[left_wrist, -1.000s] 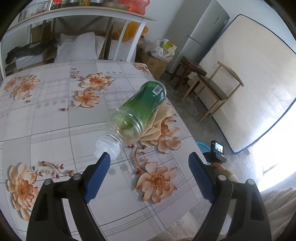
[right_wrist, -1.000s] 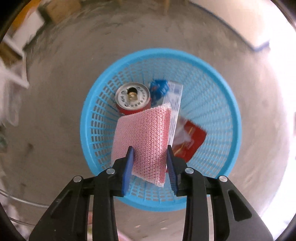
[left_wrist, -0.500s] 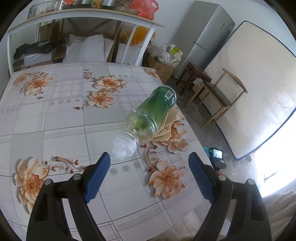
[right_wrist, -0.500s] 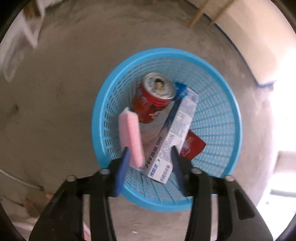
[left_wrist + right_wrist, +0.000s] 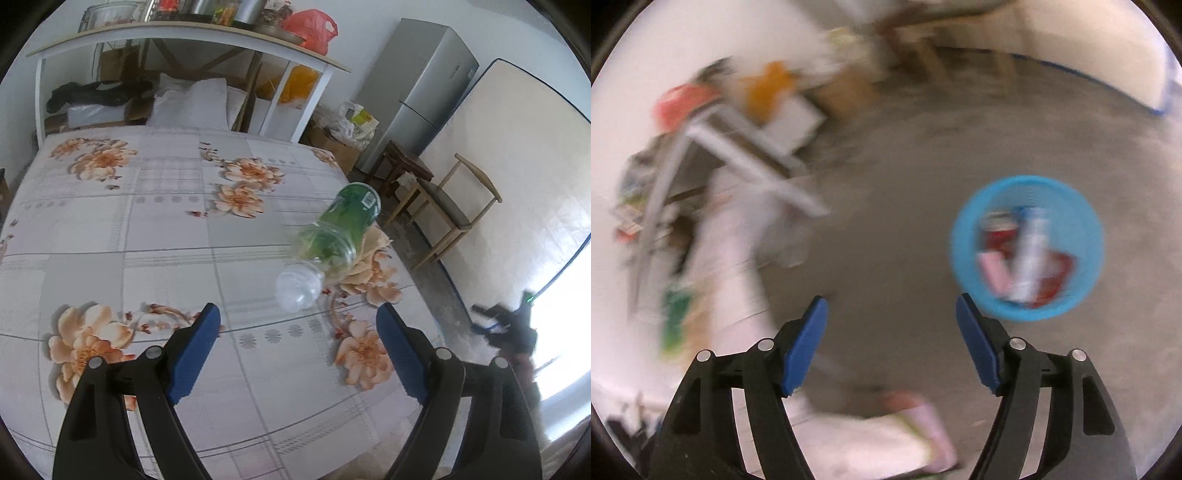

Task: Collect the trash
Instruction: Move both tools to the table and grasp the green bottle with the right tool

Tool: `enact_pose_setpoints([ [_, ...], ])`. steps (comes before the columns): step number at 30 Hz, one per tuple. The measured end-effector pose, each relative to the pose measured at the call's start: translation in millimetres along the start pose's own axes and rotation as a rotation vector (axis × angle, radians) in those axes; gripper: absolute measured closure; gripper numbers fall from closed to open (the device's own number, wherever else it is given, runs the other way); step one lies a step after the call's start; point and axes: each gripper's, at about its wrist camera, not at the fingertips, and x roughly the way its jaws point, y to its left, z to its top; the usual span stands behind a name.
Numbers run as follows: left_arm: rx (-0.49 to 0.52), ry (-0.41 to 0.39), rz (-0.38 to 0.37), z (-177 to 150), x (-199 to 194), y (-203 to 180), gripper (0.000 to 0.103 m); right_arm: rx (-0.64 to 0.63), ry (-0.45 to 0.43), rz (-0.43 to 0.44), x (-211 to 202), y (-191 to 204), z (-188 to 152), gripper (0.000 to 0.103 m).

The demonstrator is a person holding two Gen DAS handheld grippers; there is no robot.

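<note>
A green plastic bottle (image 5: 334,230) with a clear cap lies on its side on the floral tablecloth (image 5: 147,229), near the table's right edge. My left gripper (image 5: 299,345) is open and empty, just short of the cap. In the blurred right wrist view, my right gripper (image 5: 891,332) is open and empty above the floor. The blue basket (image 5: 964,236) stands on the floor to its right, holding a pink sponge (image 5: 993,271), a red can (image 5: 999,230), a white box (image 5: 1030,254) and a red wrapper. The bottle shows as a green smear in that view (image 5: 676,321).
A white shelf unit (image 5: 184,33) stands behind the table. A grey fridge (image 5: 417,92), a wooden chair (image 5: 454,210), a stool and a leaning mattress (image 5: 517,177) fill the right side. The other gripper (image 5: 509,325) shows low right.
My right gripper opened and let the pink sponge fall into the basket, then pulled up and swung left. My left gripper drew back a little from the bottle.
</note>
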Motion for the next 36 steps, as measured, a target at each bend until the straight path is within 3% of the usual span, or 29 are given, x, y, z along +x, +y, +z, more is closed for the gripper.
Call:
enact_pose_setpoints([
  [2,0.01,-0.007,0.01,-3.1,-0.4,2.7,0.019,-0.066,0.063,0.092,13.0,47.7,-8.0,0.034],
  [6,0.026,-0.02,0.021,-9.8,-2.4,6.4,0.019,-0.18,0.175,0.191,54.1,136.8,-20.9,0.032],
  [9,0.044,-0.035,0.025,-12.8,-4.6,6.8,0.019,-0.196,0.237,0.223,87.7,181.7,-25.0,0.032],
  [13,0.056,-0.047,0.015,-12.0,-4.8,4.3,0.019,-0.233,0.25,0.28,111.2,225.9,-22.1,0.032],
  [19,0.126,-0.093,-0.025,14.2,8.8,-8.5,0.019,-0.136,0.333,0.383,140.9,250.6,-6.0,0.032],
  [22,0.089,-0.06,-0.066,24.2,29.8,-7.2,0.019,-0.102,0.374,0.359,151.6,265.8,-3.7,0.033],
  [26,0.04,-0.042,-0.137,38.6,58.0,-6.2,0.027,-0.092,0.4,0.325,153.3,273.1,-12.2,0.033],
  [28,-0.042,-0.03,-0.212,47.9,74.7,1.9,0.03,-0.088,0.412,0.311,158.1,275.8,-14.3,0.034],
  [31,-0.13,0.022,-0.263,54.7,97.7,7.9,0.04,-0.082,0.437,0.284,162.9,271.2,-18.8,0.037],
  [36,-0.114,0.045,-0.312,53.2,111.6,3.0,0.047,-0.074,0.46,0.258,169.7,266.7,-22.8,0.037],
])
